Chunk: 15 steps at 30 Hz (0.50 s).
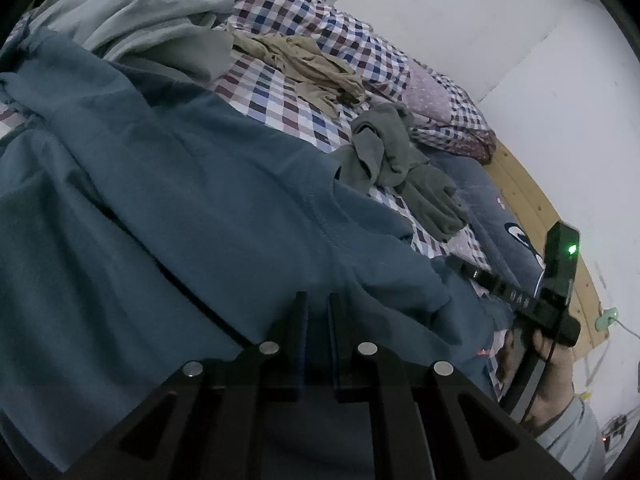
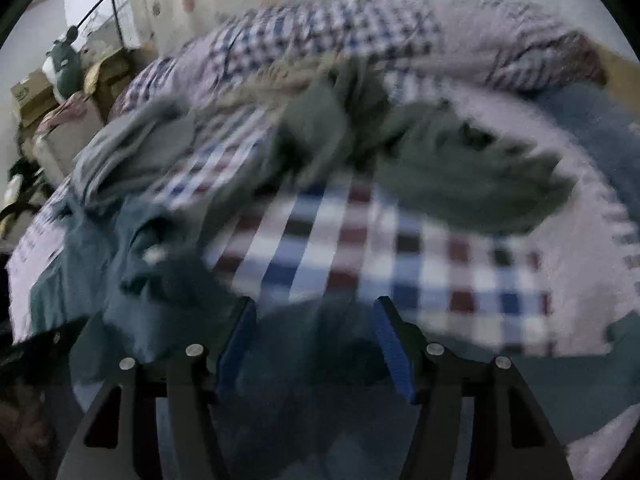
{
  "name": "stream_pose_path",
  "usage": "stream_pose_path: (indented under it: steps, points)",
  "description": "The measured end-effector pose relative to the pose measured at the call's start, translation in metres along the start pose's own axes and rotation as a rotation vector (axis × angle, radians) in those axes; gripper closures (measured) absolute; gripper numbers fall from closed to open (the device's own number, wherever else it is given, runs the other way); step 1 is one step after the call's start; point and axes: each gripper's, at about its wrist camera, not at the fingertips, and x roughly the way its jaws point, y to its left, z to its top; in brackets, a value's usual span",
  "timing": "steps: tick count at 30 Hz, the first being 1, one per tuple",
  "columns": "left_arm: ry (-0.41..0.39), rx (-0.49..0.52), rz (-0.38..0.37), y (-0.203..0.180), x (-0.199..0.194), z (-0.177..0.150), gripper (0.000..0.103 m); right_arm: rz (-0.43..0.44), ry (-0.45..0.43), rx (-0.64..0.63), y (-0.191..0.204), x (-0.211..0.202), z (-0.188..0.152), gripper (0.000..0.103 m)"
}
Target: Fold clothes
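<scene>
While the teal-blue garment (image 1: pixel 180 208) sprawls in soft, rumpled folds over the checked bedspread (image 1: pixel 280 92), the left gripper (image 1: pixel 317 312) sits low against it with its 2 black fingers drawn close, only a thin slot between the blue pads; a ridge of the cloth lies in that slot, though whether it is truly pinched cannot be told. A stitched seam runs across the knit near the fingertips. Beyond lie a pale grey-green garment (image 1: pixel 132 20) in smooth broad folds, a crumpled tan piece (image 1: pixel 308 68) of thin fabric, and an olive-grey garment (image 1: pixel 396 168) twisted into a knot-like heap. A navy pillow (image 1: pixel 492 216) lies along the wooden bed edge (image 1: pixel 536 216). At the frame's right the right gripper (image 1: pixel 560 280) shows side-on as a black bar with a green light, held in a hand (image 1: pixel 552 368) with a pale sleeve — its fingertips are hidden from this view.

From the right wrist view everything is smeared by motion blur. Its own gripper (image 2: pixel 314 320) has the ribbed blue pads (image 2: pixel 394 352) spread wide, with dark teal cloth (image 2: pixel 160 280) lying between and below them, ungripped. The olive heap (image 2: pixel 460 176) and checks are recognisable only as colour patches — the boxes (image 2: pixel 36 96) and rack at far left stay indistinct.
</scene>
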Motion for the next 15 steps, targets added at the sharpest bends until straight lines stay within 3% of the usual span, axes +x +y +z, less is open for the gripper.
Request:
stream_pose_path:
  steps: [4, 6, 15]
  points:
    - [0.002, 0.017, 0.019, -0.002, 0.001, 0.0, 0.096, 0.013, 0.055, -0.098, 0.01, -0.004, -0.016, 0.079]
    - [0.002, 0.029, 0.033, -0.004, 0.002, 0.0, 0.096, 0.017, 0.077, -0.147, 0.016, -0.009, -0.025, 0.088]
    - [0.003, 0.055, 0.083, -0.011, 0.004, -0.001, 0.096, 0.049, 0.227, -0.31, 0.021, -0.046, -0.071, 0.088]
